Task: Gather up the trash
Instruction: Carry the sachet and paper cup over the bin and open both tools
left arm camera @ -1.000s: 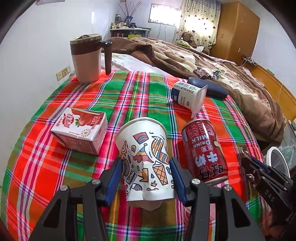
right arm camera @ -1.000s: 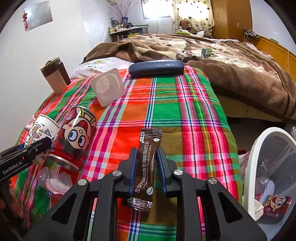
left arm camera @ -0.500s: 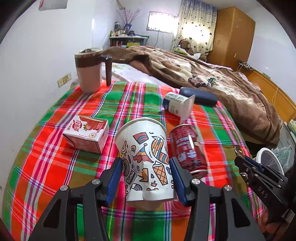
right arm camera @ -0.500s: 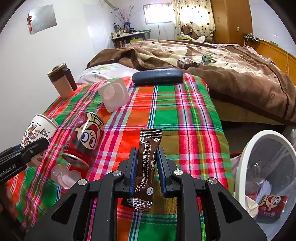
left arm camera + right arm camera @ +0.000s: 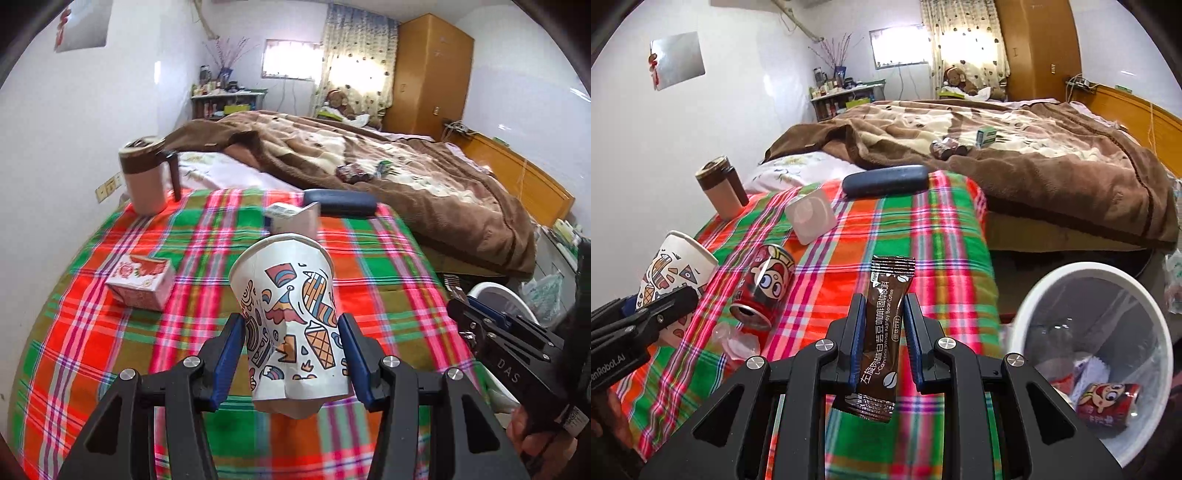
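Observation:
My left gripper (image 5: 291, 332) is shut on a white paper cup (image 5: 291, 317) with colourful drawings and holds it above the plaid tablecloth (image 5: 207, 229); the cup also shows in the right wrist view (image 5: 672, 273). My right gripper (image 5: 884, 314) is shut on a brown coffee sachet (image 5: 882, 332), held above the table's right part. A white trash bin (image 5: 1097, 354) with a clear liner stands to the right of the table and holds a red can (image 5: 1104, 404). A red drink can (image 5: 764, 286) lies on the cloth.
On the table are a red-and-white carton (image 5: 140, 280), a white milk carton (image 5: 291, 218), a brown lidded mug (image 5: 144, 177), a dark glasses case (image 5: 340, 201) and a clear plastic piece (image 5: 737, 339). A bed with a brown blanket (image 5: 406, 173) lies behind.
Both grippers have risen and pulled back from the table with their items. The right gripper has shifted toward the bin, which now shows more fully. The red can has dropped out of the left view.

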### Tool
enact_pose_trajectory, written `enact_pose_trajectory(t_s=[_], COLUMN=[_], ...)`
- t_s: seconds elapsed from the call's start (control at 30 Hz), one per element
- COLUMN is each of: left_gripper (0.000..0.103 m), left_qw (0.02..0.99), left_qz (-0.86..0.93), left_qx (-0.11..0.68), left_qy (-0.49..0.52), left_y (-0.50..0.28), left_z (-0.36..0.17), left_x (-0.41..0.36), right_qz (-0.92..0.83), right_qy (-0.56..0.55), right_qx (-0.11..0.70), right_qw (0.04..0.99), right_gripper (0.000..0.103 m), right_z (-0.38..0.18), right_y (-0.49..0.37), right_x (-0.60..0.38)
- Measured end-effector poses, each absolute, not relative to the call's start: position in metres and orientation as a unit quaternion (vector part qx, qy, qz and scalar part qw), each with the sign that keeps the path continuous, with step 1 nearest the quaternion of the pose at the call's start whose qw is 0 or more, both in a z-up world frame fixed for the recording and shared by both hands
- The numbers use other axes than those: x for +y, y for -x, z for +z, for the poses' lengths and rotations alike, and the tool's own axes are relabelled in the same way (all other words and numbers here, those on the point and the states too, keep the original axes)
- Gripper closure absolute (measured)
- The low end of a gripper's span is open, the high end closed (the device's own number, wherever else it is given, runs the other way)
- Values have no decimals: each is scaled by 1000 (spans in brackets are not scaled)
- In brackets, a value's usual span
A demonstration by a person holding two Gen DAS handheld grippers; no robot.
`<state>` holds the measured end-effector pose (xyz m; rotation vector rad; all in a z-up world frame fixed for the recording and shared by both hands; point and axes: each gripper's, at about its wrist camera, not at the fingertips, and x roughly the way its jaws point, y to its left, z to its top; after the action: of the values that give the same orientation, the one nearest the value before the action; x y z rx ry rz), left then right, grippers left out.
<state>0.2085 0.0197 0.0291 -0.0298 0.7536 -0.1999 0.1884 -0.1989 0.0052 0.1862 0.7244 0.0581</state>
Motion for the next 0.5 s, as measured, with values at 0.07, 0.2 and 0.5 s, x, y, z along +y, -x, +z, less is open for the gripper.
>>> enact_pose_trajectory(t_s=[0.07, 0.2, 0.5], left_gripper=[51, 51, 50], left_qw=[927, 928, 923], left_qz=[-103, -120, -168], left_qx=[361, 353, 346], left_qy=[6, -10, -25], left_y=[-202, -192, -172], left_z=[33, 39, 43], left_x=[9, -16, -77], right_qz=[24, 11, -26], right_qy=[-95, -102, -114], right_qx=[350, 342, 332], right_qw=[932, 934, 936], right_gripper=[82, 81, 81], right_z=[7, 11, 14], right_y=[-184, -173, -150], right_x=[-205, -223, -266])
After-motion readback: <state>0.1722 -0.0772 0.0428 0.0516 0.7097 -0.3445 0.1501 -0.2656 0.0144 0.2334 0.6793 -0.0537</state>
